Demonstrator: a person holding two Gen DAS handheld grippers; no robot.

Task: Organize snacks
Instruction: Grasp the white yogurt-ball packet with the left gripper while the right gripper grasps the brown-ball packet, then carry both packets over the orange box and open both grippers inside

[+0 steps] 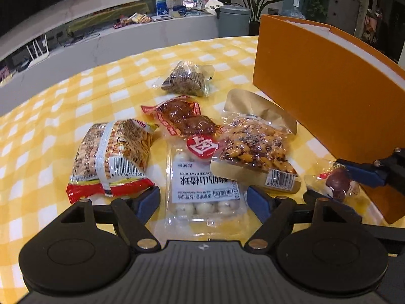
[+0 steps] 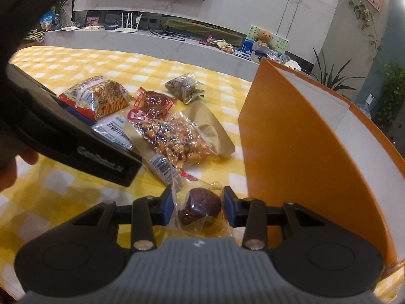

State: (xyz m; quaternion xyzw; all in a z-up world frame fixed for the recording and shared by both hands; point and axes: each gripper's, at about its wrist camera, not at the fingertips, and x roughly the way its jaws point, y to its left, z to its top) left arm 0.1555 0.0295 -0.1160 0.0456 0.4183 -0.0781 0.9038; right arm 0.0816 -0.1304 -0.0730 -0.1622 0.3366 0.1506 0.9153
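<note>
our right gripper [image 2: 198, 209] pinches a wrapped brown cake [image 2: 200, 209] beside the orange box [image 2: 298, 152], whose inside we can't see. our left gripper [image 1: 203, 198] spreads wide over the hawthorn ball tray [image 1: 202, 190]. farther off, peanuts [image 1: 255, 149], loose on the checked cloth [image 1: 76, 96].

**Colours on my table**

The tablecloth [image 1: 63, 116] under my claws is yellow and white check. My box [image 1: 316, 96] is plain orange outside, white inside. My pads [image 2: 168, 209] are blue on black arms. The cake [image 2: 200, 210] between them is dark brown in clear wrap. The noodle snack bag [image 1: 111, 157] is red, yellow, silver; the peanut pack [image 1: 255, 147] is kraft tan with golden-brown nuts.
</note>
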